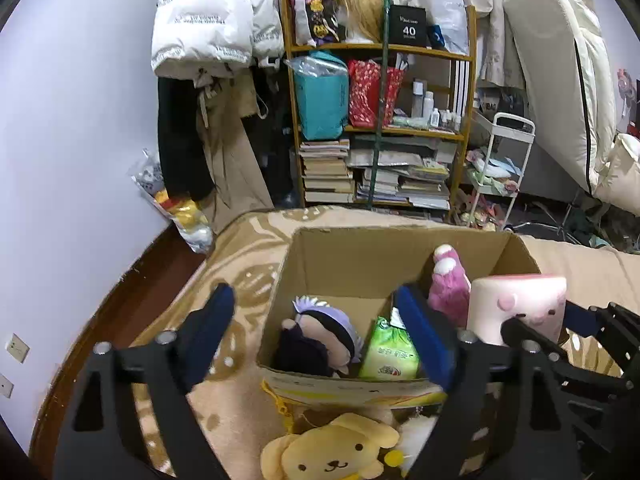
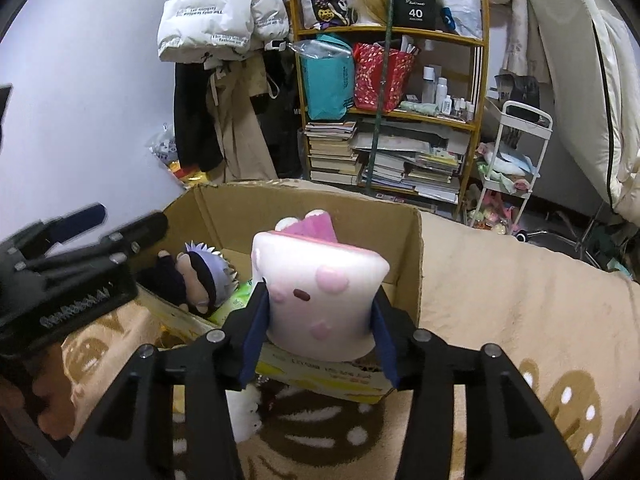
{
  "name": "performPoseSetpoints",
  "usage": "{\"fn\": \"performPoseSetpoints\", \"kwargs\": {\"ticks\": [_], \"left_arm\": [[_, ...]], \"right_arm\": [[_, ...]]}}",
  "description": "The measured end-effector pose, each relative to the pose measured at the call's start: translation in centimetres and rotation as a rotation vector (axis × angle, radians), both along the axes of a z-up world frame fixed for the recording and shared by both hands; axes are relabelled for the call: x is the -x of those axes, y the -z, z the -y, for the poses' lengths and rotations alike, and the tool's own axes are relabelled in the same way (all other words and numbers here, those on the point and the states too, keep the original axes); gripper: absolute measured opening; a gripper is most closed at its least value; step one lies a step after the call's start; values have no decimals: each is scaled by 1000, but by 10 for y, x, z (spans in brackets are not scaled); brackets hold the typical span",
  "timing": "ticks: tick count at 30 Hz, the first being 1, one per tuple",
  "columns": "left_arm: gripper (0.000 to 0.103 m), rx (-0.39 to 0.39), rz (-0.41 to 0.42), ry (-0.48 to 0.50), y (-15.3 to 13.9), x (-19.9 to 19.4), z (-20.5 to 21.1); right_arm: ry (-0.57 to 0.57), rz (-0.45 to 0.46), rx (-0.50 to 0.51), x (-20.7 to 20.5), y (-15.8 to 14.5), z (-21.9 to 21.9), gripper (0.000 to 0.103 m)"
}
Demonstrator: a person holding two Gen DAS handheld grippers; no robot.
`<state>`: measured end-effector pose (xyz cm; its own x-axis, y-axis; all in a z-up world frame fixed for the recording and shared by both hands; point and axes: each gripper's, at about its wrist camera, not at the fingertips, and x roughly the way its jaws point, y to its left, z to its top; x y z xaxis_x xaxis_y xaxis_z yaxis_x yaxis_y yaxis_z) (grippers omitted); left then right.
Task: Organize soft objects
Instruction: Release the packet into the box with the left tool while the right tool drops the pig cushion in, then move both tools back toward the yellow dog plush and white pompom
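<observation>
Black box [image 2: 415,10] on the bookshelf's top shelf is showing "40" in white. White puffer jacket [image 2: 224,20] is carrying repeated print: "The only leading fashion art". Other print is staying too small to read.

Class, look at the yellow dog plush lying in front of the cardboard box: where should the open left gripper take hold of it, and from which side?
Grip the yellow dog plush across its head, between the floppy ears, coming down from above. It lies face-up on the blanket, and the open left gripper sits just above it, beside the cardboard box.
</observation>
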<state>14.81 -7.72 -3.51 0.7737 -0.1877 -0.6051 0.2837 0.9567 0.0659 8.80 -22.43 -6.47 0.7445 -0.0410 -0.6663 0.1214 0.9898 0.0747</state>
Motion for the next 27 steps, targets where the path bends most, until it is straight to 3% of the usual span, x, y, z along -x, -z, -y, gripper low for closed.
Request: {"fn": "performPoseSetpoints", "kwargs": {"ticks": [4, 6, 11, 14, 19, 27], "left_arm": [[89, 8, -21, -3, -9, 3, -4], [89, 13, -48, 10, -12, 5, -6], [97, -5, -49, 6, -16, 19, -10], [97, -21, -69, 2, -17, 26, -14], [97, -61, -76, -16, -20, 40, -24], [97, -94, -134, -32, -12, 60, -35]], "right_arm": [[14, 6, -26, 5, -2, 4, 58], [25, 23, -34, 9, -5, 6, 69], [50, 49, -73, 21, -12, 11, 72], [61, 57, -83, 30, -15, 12, 90], [78, 68, -78, 47, -23, 10, 103], [38, 55, -13, 67, -26, -5, 103]]}}
